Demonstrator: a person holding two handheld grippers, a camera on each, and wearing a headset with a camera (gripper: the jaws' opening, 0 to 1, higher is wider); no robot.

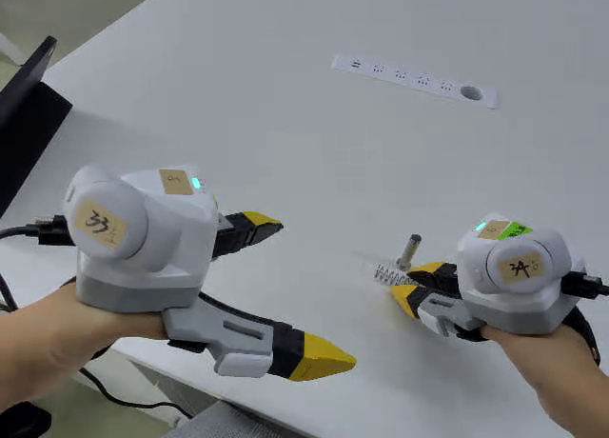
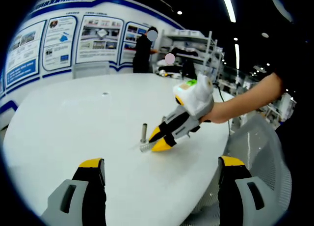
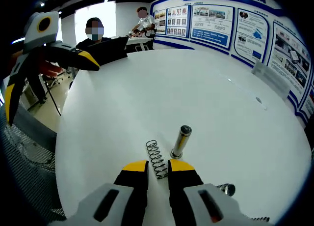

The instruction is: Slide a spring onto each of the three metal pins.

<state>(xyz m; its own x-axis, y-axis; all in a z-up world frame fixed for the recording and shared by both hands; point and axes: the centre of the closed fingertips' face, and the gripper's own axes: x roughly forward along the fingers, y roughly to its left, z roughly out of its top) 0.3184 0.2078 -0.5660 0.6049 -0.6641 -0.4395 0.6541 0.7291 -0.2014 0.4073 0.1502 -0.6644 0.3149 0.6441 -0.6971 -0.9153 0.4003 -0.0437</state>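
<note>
Head view: L gripper (image 1: pixel 303 295) is held lower left w/ jaws spread wide; R gripper (image 1: pixel 411 288) is set lower right on the white table (image 1: pixel 285 124), tips at a spring (image 1: pixel 385 274) lying just beside an upright pin (image 1: pixel 409 251). Left gripper view: own jaws are seen far apart at bottom, spring and pin at centre. Right gripper view: own jaws are drawn nearly together at bottom centre w/ spring's near end in the gap; actual pinch can't be told.

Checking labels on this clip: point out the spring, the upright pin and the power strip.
spring (image 3: pixel 156 158), right gripper view, middle coils.
upright pin (image 3: pixel 180 142), right gripper view, mid shaft.
power strip (image 1: pixel 415 80), head view, its top face.
</note>
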